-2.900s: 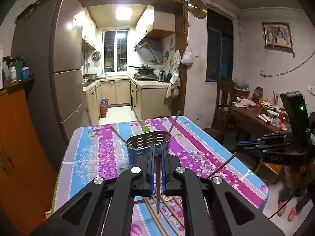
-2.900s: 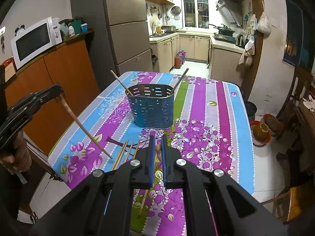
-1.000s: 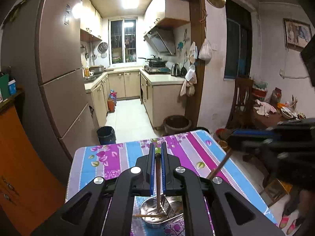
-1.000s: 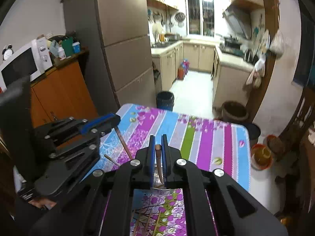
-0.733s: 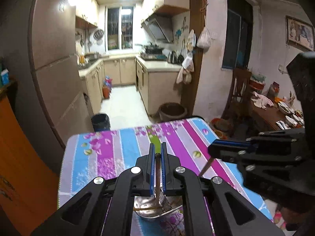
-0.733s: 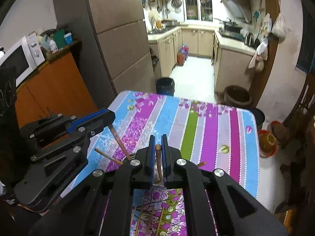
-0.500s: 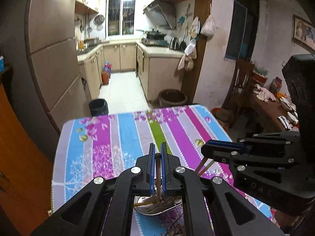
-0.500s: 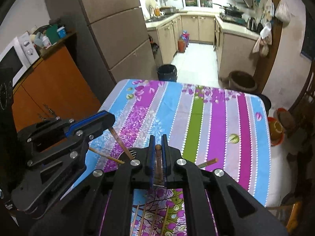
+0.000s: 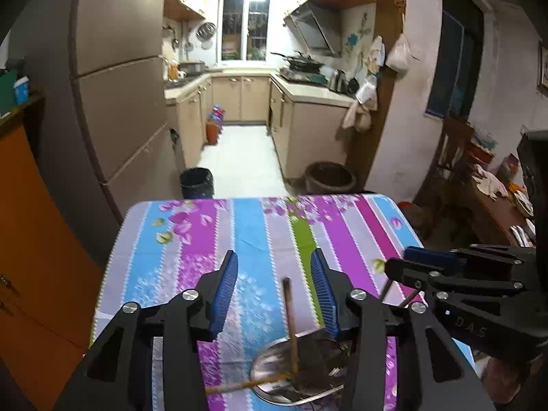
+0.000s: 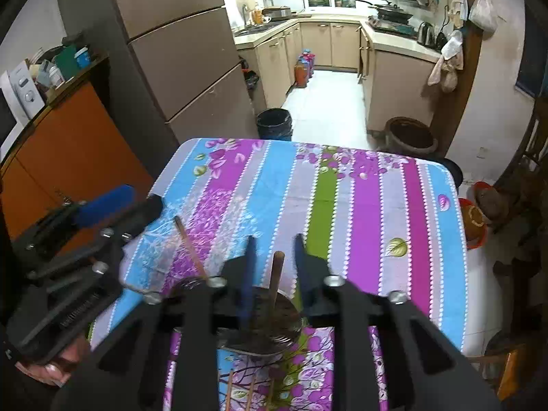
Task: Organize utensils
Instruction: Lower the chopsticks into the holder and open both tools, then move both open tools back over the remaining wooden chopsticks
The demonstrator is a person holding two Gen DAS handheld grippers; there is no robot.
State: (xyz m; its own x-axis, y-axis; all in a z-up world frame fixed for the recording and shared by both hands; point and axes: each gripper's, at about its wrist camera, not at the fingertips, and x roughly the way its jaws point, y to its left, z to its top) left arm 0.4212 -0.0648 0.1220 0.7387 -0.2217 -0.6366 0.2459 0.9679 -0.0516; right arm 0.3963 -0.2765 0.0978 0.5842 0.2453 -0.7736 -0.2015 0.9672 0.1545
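striped floral tablecloth (image 9: 212, 239), tall fridge (image 9: 116, 68), black bin (image 9: 197, 182), orange cabinet (image 10: 68, 144), kitchen window (image 9: 245, 22)

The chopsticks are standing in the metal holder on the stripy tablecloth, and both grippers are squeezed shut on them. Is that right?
Not quite: both grippers are open. The left gripper and right gripper have just been opening, and each wrist view shows a chopstick standing free between the pads. The holder and tablecloth parts are right.

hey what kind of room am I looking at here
Most likely a home dining area opening onto a small kitchen: a table with a striped floral tablecloth, a tall fridge, and kitchen cabinets with a range hood beyond.
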